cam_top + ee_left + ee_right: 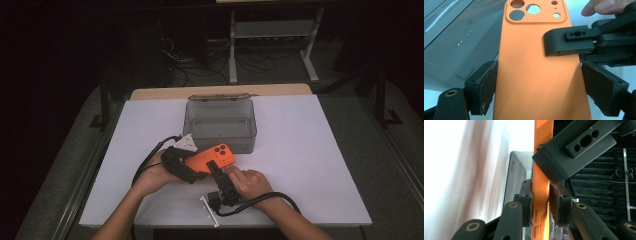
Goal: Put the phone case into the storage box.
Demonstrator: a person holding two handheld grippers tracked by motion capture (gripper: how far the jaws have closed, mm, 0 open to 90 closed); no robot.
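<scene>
An orange phone case [212, 156] with camera cut-outs is held just above the white table [310, 165], in front of a grey box. My left gripper [196, 169] is shut on the case's lower part; its pads press both long edges of the case [534, 62]. My right gripper [216, 172] comes in from the near side and is shut on one long edge. In the right gripper view the case [543, 150] is edge-on, clamped between the pads [526, 195]. One right-gripper finger [566, 42] lies over the case's back.
A translucent grey box [220, 125] with its lid open backward stands at the table's middle back, close behind the case. The box wall [454, 37] is left of the case in the left gripper view. Dark floor, cables and a stand lie beyond the table.
</scene>
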